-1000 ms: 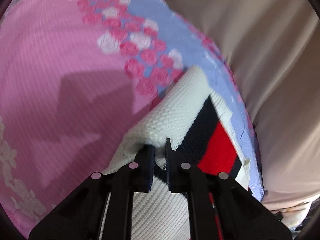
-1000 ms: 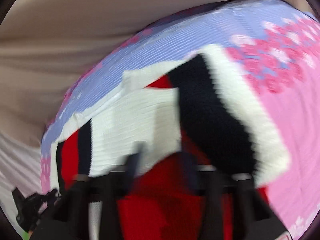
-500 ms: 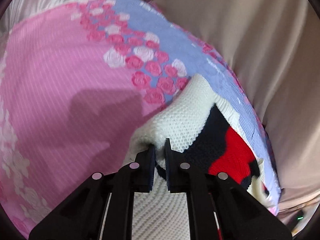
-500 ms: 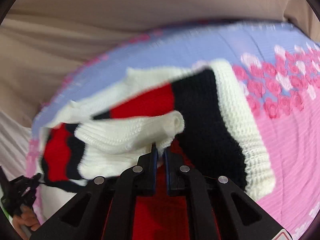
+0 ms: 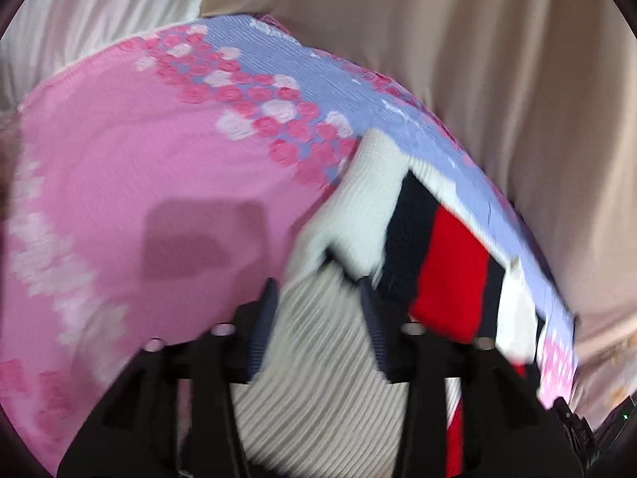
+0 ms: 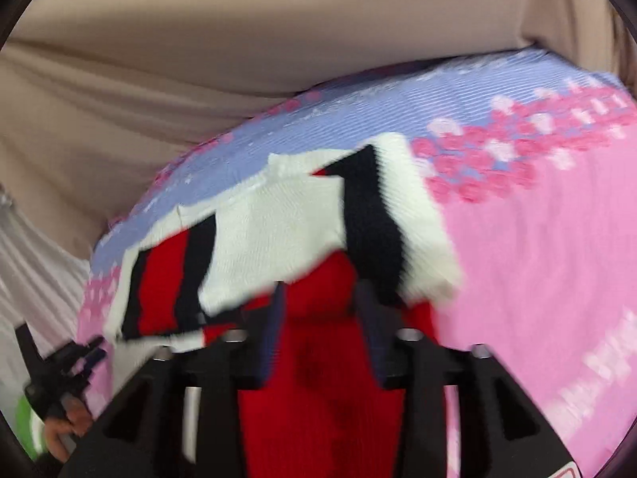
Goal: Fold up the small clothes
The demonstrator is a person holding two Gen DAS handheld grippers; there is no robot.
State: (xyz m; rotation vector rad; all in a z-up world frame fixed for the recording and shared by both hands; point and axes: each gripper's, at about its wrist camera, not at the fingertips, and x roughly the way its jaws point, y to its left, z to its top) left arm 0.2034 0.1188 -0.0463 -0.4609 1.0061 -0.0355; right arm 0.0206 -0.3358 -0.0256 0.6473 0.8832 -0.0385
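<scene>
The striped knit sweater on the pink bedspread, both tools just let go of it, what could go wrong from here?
1. The folded white flap looks loose and uneven on the sweater; it may slide open.
2. The open right tool sits low over red knit and could snag it when pulling away.
3. The left tool is likewise close over white ribbing; the sweater also lies near the bedspread edge.

Setting: cloth-covered bed against draped curtains.

The bedspread is pink with a band of pink and white roses, changing to a lilac border at the far edge. Beige curtain fabric hangs in vertical folds behind the bed. A white pleated curtain adjoins it. Lighting is soft and even; a rectangular shadow falls on the pink area.
</scene>
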